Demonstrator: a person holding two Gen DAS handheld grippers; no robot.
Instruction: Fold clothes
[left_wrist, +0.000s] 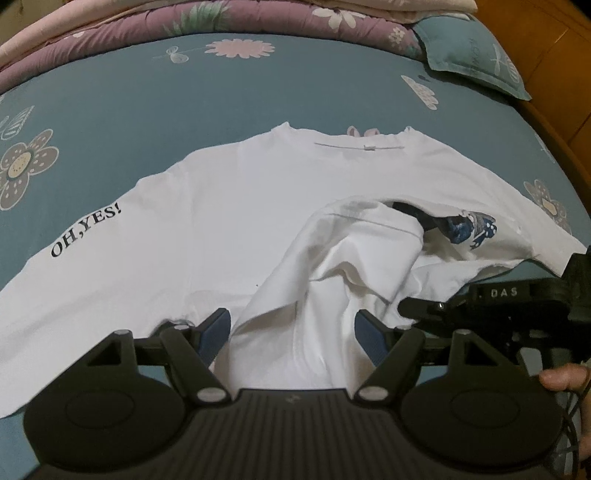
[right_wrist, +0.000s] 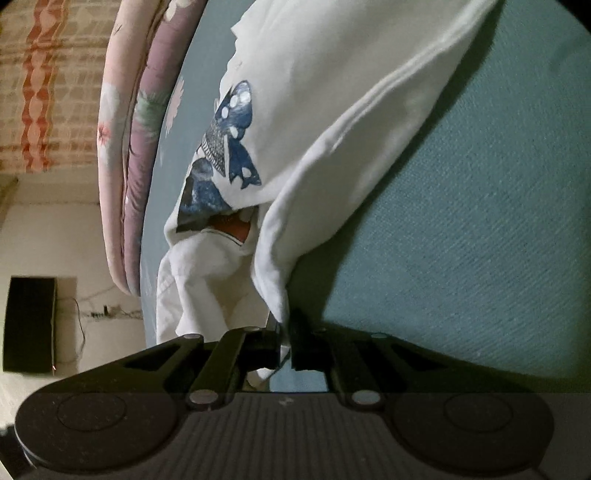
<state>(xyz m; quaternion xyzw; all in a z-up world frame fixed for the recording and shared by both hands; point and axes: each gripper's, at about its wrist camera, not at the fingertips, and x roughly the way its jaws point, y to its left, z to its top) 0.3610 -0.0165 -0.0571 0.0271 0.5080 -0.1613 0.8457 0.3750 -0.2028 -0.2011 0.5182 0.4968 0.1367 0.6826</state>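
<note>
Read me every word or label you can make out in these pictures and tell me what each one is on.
"OH,YES!" in black letters on the sleeve of the white cotton T-shirt.
"DAS" in pale letters on the black plastic right gripper.
Faint script on the teal floral pillow: too blurred to read.

shirt flat on the bed, collar toward 12 | quilt behind it at 12, pillow up at 1 | bunched fold sits on the shirt around 5, right between the left gripper fingers | right gripper at 4
</note>
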